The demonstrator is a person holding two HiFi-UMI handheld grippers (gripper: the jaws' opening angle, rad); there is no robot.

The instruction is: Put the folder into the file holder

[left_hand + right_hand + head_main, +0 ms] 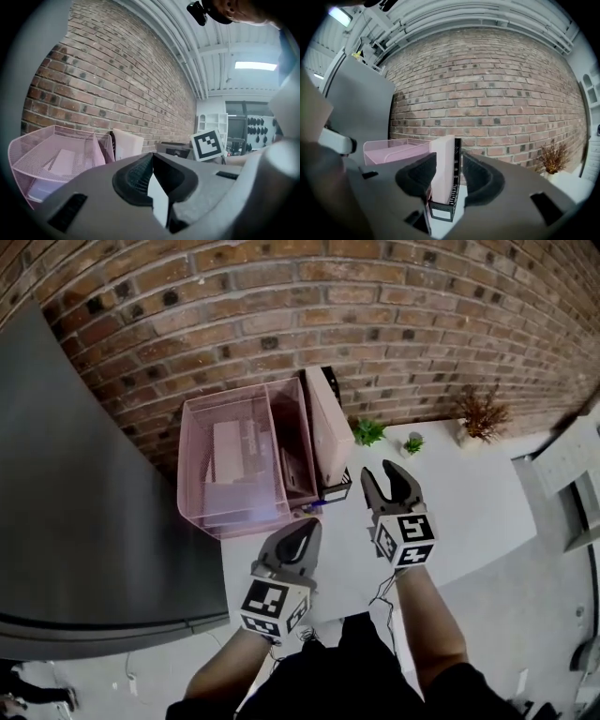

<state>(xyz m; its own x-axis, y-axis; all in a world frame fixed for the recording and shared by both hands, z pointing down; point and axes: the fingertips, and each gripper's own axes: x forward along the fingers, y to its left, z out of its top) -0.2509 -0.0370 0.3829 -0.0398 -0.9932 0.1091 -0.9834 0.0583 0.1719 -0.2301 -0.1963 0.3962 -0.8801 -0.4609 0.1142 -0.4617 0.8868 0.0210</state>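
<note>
Right gripper (379,474), jaws apart and empty, faces the pink folder (443,168) just ahead, standing upright, apparently already in the black file holder (440,213); left gripper (312,523) is closed, empty, farther back.

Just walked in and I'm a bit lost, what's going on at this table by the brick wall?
A person holds a pair of tongs in each hand over a white table. A pale pink folder stands upright in the black file holder, beside a pink mesh desk tray. The right tongs are open, lined up with the folder but short of it, touching nothing. The left tongs are shut and empty, just in front of the tray. The folder looks to be in place already.
</note>
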